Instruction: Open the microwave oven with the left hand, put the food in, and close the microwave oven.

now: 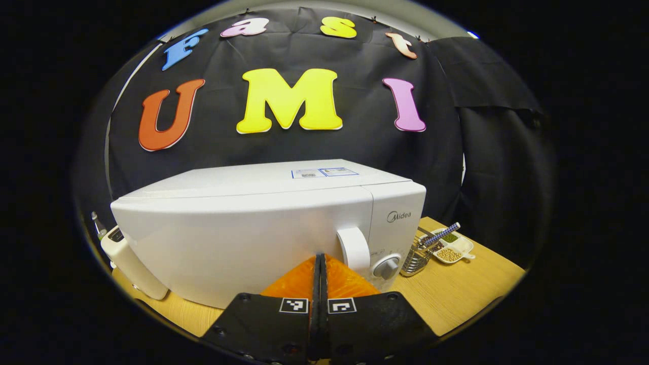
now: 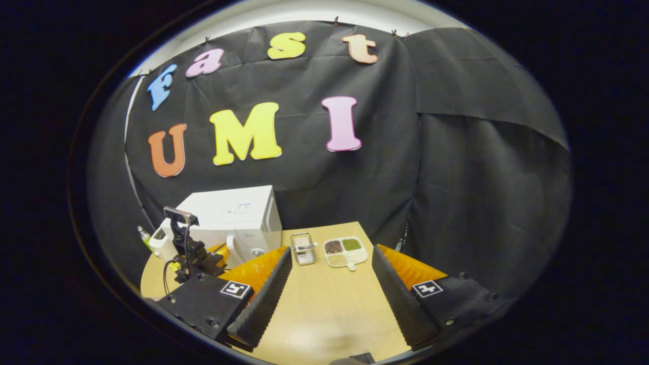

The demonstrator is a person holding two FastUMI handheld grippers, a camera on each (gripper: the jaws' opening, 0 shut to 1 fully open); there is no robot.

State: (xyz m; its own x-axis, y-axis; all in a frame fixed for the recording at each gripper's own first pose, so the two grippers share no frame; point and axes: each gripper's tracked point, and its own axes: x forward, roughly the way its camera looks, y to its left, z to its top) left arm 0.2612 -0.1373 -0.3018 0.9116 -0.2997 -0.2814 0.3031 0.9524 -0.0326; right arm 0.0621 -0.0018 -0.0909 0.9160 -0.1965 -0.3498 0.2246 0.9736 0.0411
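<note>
The white microwave (image 1: 243, 228) stands shut on the wooden table, its curved door handle (image 1: 353, 248) beside a round knob (image 1: 386, 267). My left gripper (image 1: 320, 259) is shut with nothing between its fingers, close in front of the door and just left of the handle. In the right gripper view the microwave (image 2: 238, 215) sits at the far left, with the left gripper (image 2: 215, 252) in front of it. My right gripper (image 2: 332, 284) hangs open over the bare table. A white divided dish of beans (image 2: 346, 251) lies beyond it, right of the microwave.
A wire basket (image 1: 416, 258) (image 2: 303, 248) stands between the microwave and the dish (image 1: 453, 247). A small white appliance (image 1: 132, 263) and a bottle (image 1: 98, 225) sit left of the microwave. The table (image 2: 324, 314) ends close to the black cloth wall.
</note>
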